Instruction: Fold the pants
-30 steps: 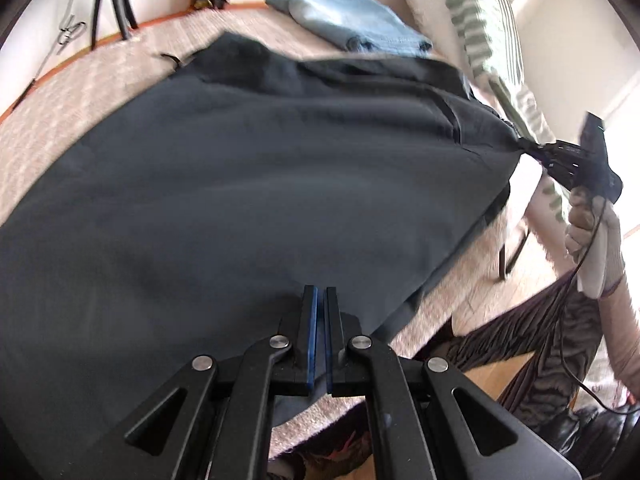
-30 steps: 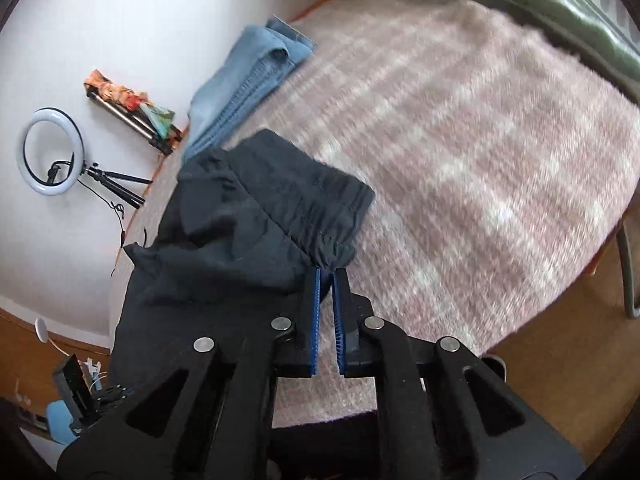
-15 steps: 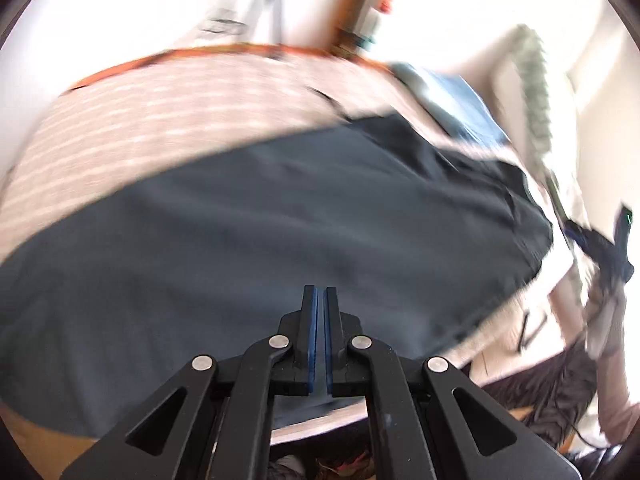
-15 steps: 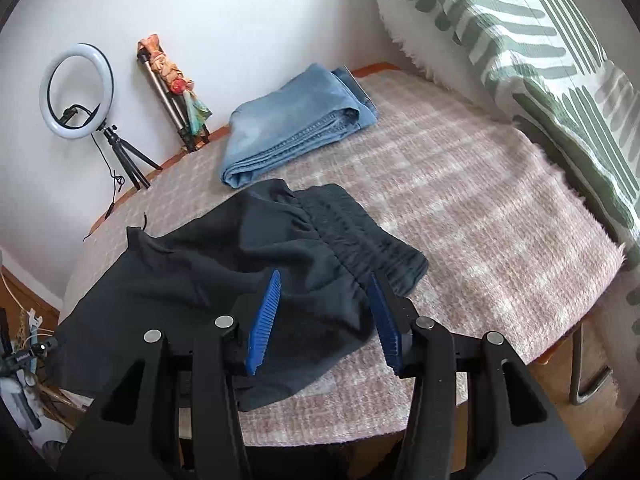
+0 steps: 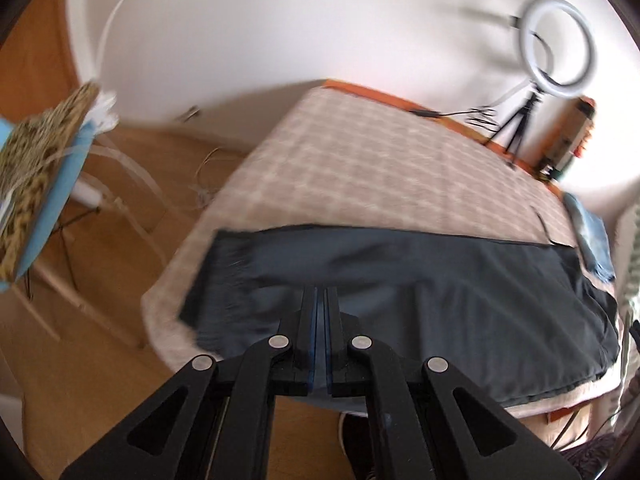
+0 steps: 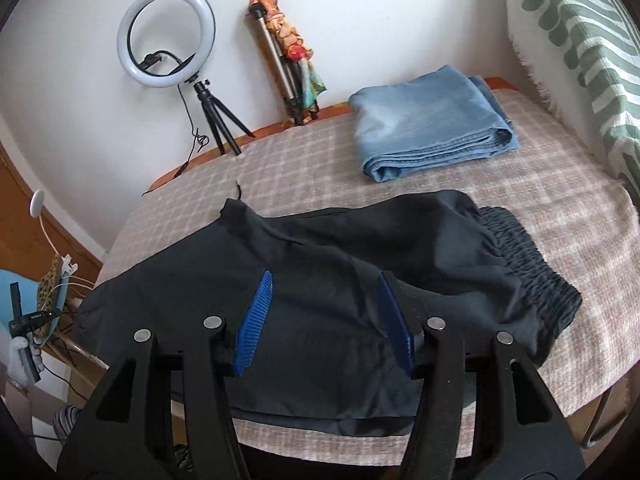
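Observation:
Black pants (image 6: 328, 280) lie spread on the checked bed cover (image 6: 560, 200), elastic waistband (image 6: 532, 256) to the right. In the left wrist view the pants (image 5: 420, 280) stretch across the near edge of the bed, hems to the left. My left gripper (image 5: 320, 300) is shut on the pants' near edge fabric. My right gripper (image 6: 326, 292) is open and empty, hovering just above the pants near the waist. The left gripper also shows in the right wrist view (image 6: 24, 320) at the far left, held by a gloved hand.
Folded blue jeans (image 6: 432, 120) lie at the back of the bed. A ring light on a tripod (image 6: 168, 40) and a second tripod (image 6: 288, 60) stand by the wall. A green striped pillow (image 6: 580, 40) is at the right. A chair with cloth (image 5: 40, 160) stands left of the bed.
My right gripper has let go of the waistband and opened, pulling back above the pants. My left gripper has swung left along the bed edge, still shut on the fabric.

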